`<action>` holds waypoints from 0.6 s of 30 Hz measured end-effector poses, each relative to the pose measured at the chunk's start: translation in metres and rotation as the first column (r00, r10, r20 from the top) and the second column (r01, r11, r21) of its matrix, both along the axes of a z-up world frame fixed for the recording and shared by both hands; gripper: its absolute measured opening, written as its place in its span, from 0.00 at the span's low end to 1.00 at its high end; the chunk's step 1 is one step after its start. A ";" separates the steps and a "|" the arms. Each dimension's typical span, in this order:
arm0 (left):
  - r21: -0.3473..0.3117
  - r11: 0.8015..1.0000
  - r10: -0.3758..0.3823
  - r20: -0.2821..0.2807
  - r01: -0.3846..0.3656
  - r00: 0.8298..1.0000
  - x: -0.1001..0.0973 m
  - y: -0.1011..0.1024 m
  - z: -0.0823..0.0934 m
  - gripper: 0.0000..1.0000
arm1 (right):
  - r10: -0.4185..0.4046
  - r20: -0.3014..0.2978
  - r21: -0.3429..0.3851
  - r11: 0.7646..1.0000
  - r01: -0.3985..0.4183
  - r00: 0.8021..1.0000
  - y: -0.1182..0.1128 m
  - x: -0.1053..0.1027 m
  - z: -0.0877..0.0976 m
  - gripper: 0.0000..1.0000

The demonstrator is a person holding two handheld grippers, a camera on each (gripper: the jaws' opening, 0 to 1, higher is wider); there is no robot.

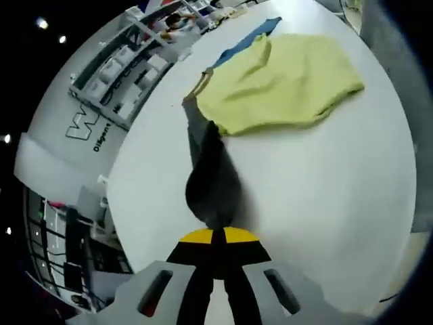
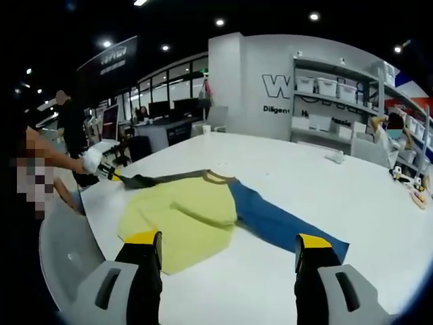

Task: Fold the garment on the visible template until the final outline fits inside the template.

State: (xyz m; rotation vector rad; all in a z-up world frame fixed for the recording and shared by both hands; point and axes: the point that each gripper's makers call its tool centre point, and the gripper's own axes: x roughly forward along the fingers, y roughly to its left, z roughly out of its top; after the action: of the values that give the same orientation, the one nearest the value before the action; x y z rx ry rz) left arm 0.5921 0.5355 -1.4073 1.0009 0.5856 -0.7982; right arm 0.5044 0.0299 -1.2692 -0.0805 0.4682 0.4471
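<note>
The yellow garment (image 2: 181, 218) lies on the white table (image 2: 352, 196), partly covering a blue template (image 2: 284, 223). The left claw (image 1: 218, 238) is clamped on the garment's dark sleeve (image 1: 211, 177), pulling it out. The right claw (image 2: 229, 252) hovers wide, holding nothing.

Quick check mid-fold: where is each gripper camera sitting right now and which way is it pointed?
Left gripper view: rides the left gripper, shut on the garment's dark sleeve, looking along it across the white table to the yellow-green garment.
Right gripper view: rides the open right gripper, above the near table edge, facing the garment, the blue template and shelves; a gloved hand shows far left.
Shared: garment, template, table.
</note>
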 end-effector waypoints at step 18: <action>-0.322 0.808 0.440 -0.228 -0.494 0.869 -0.013 0.053 0.000 0.31 | 0.023 -0.022 0.001 1.000 -0.023 0.999 0.006 -0.002 -0.006 0.78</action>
State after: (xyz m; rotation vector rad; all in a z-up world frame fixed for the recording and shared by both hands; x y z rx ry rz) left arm 0.5789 0.5887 -1.4071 0.4171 0.7369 -0.5077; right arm 0.5026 0.0360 -1.2755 -0.0797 0.4894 0.4709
